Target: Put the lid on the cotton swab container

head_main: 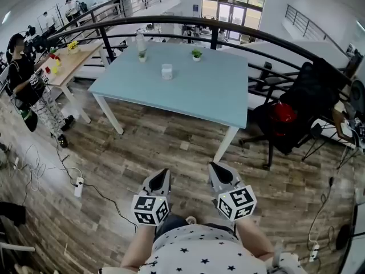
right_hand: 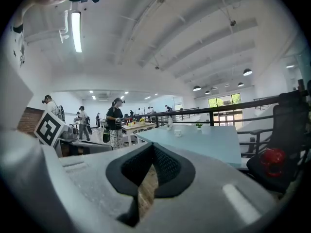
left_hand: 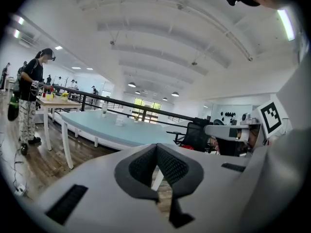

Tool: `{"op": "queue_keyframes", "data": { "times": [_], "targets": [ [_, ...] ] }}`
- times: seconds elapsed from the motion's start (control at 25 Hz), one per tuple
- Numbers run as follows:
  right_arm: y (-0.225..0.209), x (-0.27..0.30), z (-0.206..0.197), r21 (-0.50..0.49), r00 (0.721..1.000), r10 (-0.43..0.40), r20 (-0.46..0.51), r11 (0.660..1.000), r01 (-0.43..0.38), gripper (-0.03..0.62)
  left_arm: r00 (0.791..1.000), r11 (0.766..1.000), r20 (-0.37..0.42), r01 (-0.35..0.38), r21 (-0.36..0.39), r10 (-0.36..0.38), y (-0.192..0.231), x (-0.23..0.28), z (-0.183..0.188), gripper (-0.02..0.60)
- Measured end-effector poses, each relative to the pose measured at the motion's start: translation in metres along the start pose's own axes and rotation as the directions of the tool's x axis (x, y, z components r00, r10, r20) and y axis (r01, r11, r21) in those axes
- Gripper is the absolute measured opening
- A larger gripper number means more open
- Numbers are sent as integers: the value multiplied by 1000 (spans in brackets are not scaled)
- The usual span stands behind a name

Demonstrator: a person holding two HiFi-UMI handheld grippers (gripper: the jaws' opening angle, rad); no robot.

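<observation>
A small clear cotton swab container [head_main: 166, 71] stands on the light blue table [head_main: 199, 96], far ahead of me. It shows tiny in the left gripper view as the container [left_hand: 118, 121] and in the right gripper view as the container [right_hand: 178, 132]. I cannot make out its lid. My left gripper [head_main: 163, 174] and right gripper [head_main: 215, 168] hang close to my body over the wood floor, well short of the table. Both are shut with nothing between their jaws.
Two small potted plants [head_main: 196, 54] and a bottle [head_main: 140, 40] stand at the table's far side. A black railing [head_main: 228, 33] curves behind it. A black chair with a red object [head_main: 283, 119] stands to the right. A person [head_main: 25, 90] stands at a wooden table to the left. Cables [head_main: 68, 176] lie on the floor.
</observation>
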State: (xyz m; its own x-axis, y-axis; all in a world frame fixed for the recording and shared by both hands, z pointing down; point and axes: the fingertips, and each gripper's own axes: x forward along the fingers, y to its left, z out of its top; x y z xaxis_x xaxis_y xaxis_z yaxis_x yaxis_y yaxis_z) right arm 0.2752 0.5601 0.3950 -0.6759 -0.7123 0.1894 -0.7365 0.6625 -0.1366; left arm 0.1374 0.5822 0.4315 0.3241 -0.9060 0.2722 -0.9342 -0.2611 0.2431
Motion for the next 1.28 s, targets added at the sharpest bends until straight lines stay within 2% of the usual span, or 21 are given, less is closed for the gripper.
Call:
{"op": "queue_keyframes", "data": {
  "times": [0.2,0.36,1.08,1.28],
  "targets": [
    [-3,5,-5,1,1000,23,-9,1000,-23,6,1000,1000,-5,-8,11,8,2,8,2,2],
    [-5,9,-3,39,999,35,8,999,-36,6,1000,1000,-10,-13,23,14,3,10,4,2],
    [-11,35,-9,66,999,31,-33,997,-28,21,999,999,-38,-10,50,12,18,26,11,5],
    [-19,63,-6,62,998,40,-52,997,-37,35,999,998,-41,-4,60,6,34,45,19,36]
  ]
}}
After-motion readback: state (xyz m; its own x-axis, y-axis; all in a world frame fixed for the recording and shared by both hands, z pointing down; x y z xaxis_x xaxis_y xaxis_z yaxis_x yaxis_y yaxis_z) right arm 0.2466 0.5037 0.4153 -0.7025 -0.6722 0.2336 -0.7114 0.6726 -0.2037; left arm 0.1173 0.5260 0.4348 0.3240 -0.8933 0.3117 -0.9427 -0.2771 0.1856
